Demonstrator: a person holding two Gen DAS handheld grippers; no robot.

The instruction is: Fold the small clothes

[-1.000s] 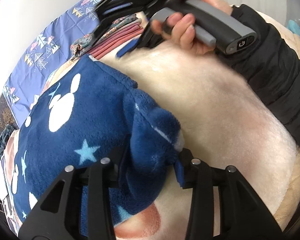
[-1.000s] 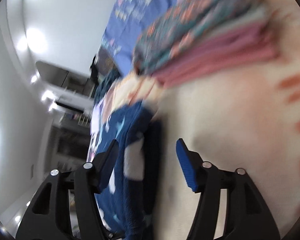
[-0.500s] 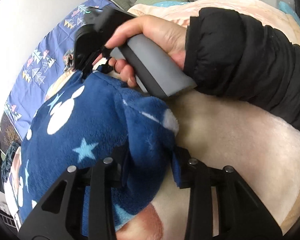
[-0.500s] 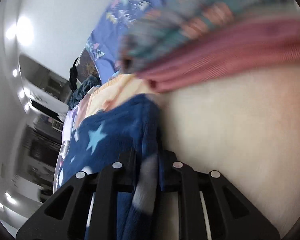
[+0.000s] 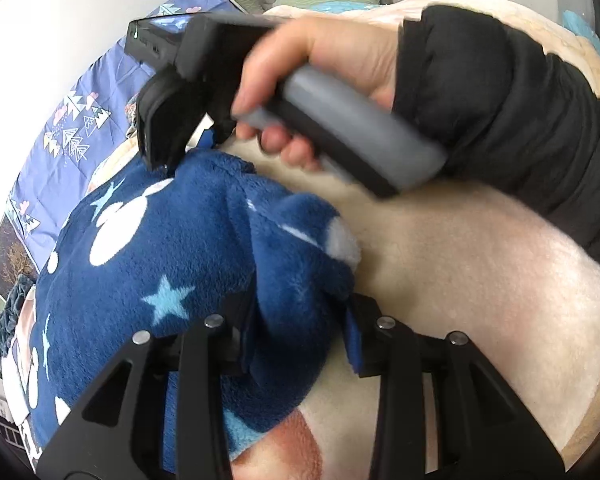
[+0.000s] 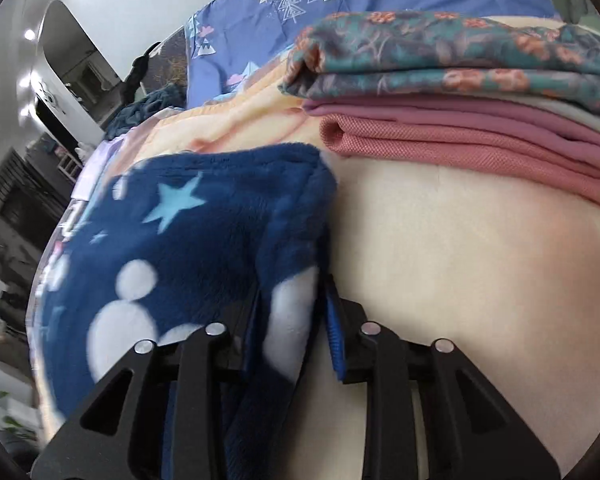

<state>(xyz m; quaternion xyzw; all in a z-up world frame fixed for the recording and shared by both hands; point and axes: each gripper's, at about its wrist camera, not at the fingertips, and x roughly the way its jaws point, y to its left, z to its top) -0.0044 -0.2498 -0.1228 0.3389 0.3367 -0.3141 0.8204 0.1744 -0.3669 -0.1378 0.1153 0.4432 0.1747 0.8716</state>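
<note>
In the left wrist view, the left gripper (image 5: 296, 332) has its jaws pinching a thick bunch of the blue fleece garment (image 5: 172, 256). The fleece has white shapes and light blue stars on it. It lies on a fluffy cream blanket (image 5: 460, 280) on the bed and spreads up and to the left from the jaws. At the far edge of the fleece, a hand (image 5: 320, 60) in a black sleeve (image 5: 512, 112) holds the right gripper (image 5: 168, 152), whose tip sits on that edge.

In the right wrist view, the right gripper's (image 6: 296, 332) jaws have just been opening a little, and a fold of the same fleece (image 6: 204, 240) is between them. The pads press on it from both sides. Most of the fleece lies to the left of the jaws. Behind it, near its corner, sits a pile of folded clothes (image 6: 460, 120), pink ones under a flowery one.
</note>
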